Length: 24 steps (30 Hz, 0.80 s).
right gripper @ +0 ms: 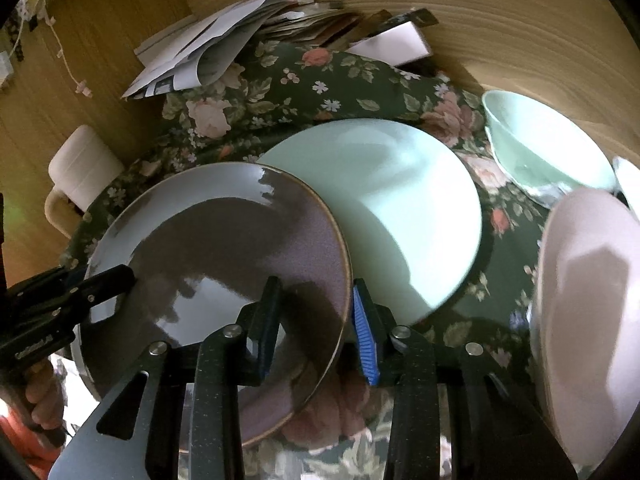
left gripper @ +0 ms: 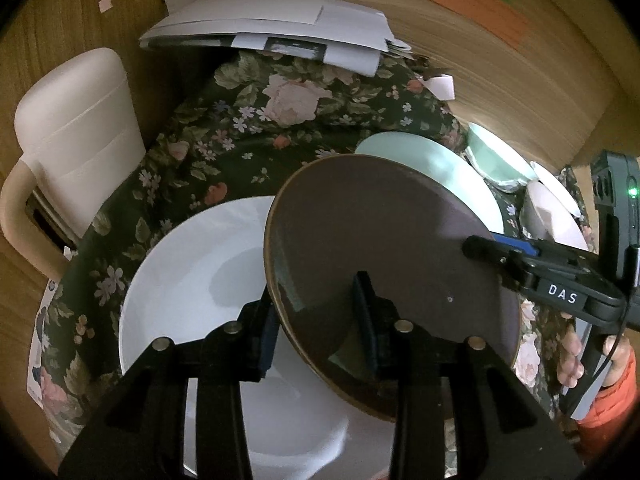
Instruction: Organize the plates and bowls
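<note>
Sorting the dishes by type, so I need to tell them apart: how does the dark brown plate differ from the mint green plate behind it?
The brown plate is dark with a thin golden rim; the mint green plate is pale and plain. The brown plate is tilted up off the floral cloth, gripped at its edge by the left gripper and the right gripper; the green plate lies flat, untouched. The brown plate overlaps the green one's near edge. Both are round and shallow.

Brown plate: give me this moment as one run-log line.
brown plate: tilted over white plate | left gripper: shut on rim | right gripper: shut on opposite rim | mint plate: behind, on tablecloth
</note>
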Each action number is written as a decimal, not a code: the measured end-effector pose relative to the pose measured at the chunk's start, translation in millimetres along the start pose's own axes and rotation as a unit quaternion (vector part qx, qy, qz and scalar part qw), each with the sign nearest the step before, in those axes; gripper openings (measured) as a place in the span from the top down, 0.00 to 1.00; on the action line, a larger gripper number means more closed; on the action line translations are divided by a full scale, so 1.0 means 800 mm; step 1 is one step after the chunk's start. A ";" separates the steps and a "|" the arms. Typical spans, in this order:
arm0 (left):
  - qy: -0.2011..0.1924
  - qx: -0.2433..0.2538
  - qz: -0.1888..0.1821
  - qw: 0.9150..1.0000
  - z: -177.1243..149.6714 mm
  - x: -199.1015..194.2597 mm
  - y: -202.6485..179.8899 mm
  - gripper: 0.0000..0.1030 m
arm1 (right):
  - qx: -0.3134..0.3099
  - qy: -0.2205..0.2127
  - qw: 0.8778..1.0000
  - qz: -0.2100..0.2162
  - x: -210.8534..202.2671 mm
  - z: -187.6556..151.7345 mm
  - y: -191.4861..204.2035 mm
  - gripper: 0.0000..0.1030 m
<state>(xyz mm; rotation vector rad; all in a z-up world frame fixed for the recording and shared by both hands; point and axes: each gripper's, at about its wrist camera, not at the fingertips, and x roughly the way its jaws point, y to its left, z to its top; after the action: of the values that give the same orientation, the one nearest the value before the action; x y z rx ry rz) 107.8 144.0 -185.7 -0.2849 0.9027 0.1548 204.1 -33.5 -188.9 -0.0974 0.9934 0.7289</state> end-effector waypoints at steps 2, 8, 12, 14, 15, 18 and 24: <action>0.000 0.003 -0.002 1.000 -0.003 -0.002 -0.004 0.67 | 0.006 -0.002 1.000 0.000 -0.005 -0.005 -0.003 0.70; 0.000 0.010 -0.010 1.000 -0.011 -0.007 -0.018 0.67 | 0.019 -0.010 1.000 -0.008 -0.021 -0.018 -0.012 0.70; -0.002 0.017 -0.016 1.000 -0.014 -0.011 -0.028 0.67 | 0.028 -0.018 0.999 -0.012 -0.034 -0.027 -0.020 0.70; -0.004 0.020 -0.019 1.000 -0.016 -0.014 -0.034 0.67 | 0.031 -0.022 0.999 -0.017 -0.040 -0.032 -0.023 0.70; -0.004 0.022 -0.021 1.000 -0.017 -0.015 -0.037 0.67 | 0.032 -0.024 0.999 -0.019 -0.044 -0.035 -0.024 0.70; -0.006 0.028 -0.027 0.999 -0.020 -0.019 -0.045 0.67 | 0.040 -0.030 0.999 -0.022 -0.055 -0.043 -0.029 0.70; -0.008 0.041 -0.038 0.998 -0.028 -0.026 -0.064 0.67 | 0.052 -0.039 0.997 -0.033 -0.075 -0.059 -0.034 0.70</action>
<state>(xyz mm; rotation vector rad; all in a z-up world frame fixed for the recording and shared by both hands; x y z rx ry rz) 91.2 88.5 -173.1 -0.2406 0.8783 0.0492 166.2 -103.4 -174.3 -0.0106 0.9484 0.6147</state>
